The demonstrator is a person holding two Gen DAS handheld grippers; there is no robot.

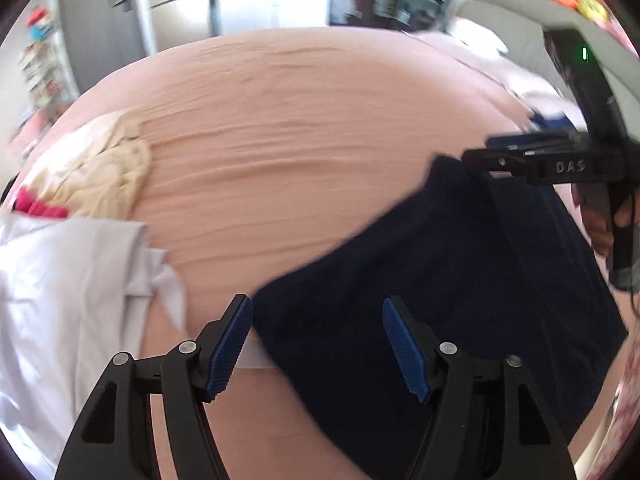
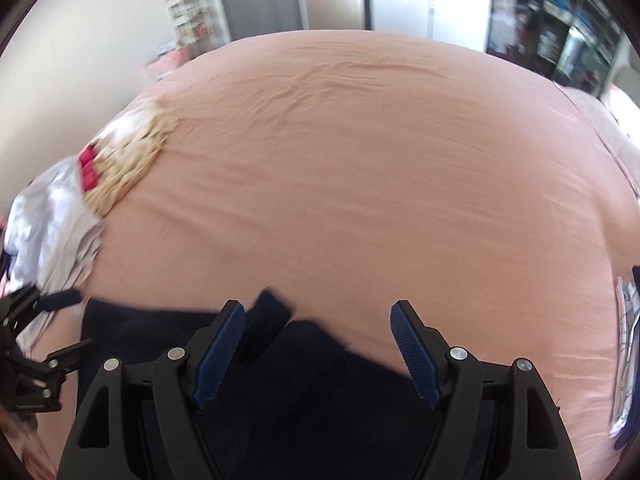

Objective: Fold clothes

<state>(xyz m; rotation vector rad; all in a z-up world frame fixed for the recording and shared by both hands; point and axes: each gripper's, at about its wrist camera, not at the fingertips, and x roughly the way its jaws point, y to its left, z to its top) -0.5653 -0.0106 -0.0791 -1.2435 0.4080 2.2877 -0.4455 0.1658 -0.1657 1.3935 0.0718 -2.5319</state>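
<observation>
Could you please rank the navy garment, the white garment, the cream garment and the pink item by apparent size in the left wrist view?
1. Navy garment, though it lies closest to the camera.
2. White garment, cut off by the frame edge, so its rank is unsure.
3. Cream garment.
4. Pink item, clearly smallest.

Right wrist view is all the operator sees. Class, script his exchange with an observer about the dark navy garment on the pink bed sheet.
Operator: Is the left gripper gripping the dark navy garment?
Observer: No, it is open; the garment's edge lies between its blue pads.
Operator: Anything under that edge?
Observer: A white fabric strip peeks out beneath it.
Operator: And my right gripper?
Observer: It sits by the garment's far corner, with a small green light glowing on its body.
</observation>
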